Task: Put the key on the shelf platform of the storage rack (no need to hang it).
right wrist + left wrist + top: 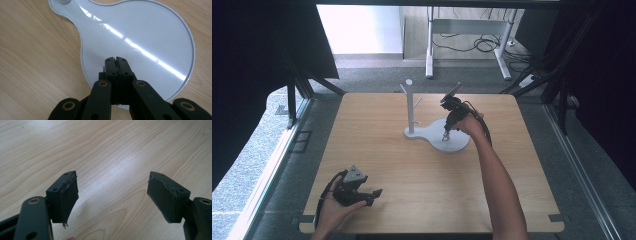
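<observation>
Stand (pixel 438 135), white, mid-table, far side; looks stiff, smooth, slippery, light-ish, so I'd grab the post (pixel 410 107), not the flat base. My right tongs (pixel 116 59) are pressed together over the base, holding nothing; my left tongs (pixel 112 195) are apart.

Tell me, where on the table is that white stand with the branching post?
In the high view, the white stand rises right of the middle of the wooden table, toward its far edge. The right gripper hangs over its flat round tray, and the left gripper is at the near-left edge.
</observation>
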`<state>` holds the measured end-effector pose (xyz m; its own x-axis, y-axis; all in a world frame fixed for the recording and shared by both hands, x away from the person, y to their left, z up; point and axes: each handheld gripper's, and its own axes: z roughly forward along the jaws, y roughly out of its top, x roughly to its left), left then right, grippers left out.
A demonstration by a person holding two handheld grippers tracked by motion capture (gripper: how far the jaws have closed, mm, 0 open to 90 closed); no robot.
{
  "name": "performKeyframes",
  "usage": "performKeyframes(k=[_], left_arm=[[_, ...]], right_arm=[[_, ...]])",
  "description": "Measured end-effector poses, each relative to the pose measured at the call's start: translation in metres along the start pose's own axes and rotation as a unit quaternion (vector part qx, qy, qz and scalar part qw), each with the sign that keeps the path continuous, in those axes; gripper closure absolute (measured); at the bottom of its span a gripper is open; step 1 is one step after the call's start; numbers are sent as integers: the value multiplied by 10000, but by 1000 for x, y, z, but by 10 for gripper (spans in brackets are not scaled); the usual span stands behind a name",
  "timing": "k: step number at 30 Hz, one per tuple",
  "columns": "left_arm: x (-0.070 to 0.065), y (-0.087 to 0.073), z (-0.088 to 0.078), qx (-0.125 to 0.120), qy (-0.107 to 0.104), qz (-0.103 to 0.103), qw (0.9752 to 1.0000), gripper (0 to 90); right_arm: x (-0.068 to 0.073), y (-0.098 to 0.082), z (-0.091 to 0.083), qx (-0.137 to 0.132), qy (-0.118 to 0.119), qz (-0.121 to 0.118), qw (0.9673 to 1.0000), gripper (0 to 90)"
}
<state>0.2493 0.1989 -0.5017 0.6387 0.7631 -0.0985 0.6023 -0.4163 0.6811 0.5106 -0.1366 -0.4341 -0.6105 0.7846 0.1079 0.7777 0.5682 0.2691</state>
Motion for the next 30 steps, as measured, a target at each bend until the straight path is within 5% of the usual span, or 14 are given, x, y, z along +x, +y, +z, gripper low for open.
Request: performKeyframes(k=[30], left_arm=[[-3, 0, 6, 100, -15, 91, 9999, 250]], right_arm=[[-21, -6, 36, -170, -179, 423, 9988, 885]])
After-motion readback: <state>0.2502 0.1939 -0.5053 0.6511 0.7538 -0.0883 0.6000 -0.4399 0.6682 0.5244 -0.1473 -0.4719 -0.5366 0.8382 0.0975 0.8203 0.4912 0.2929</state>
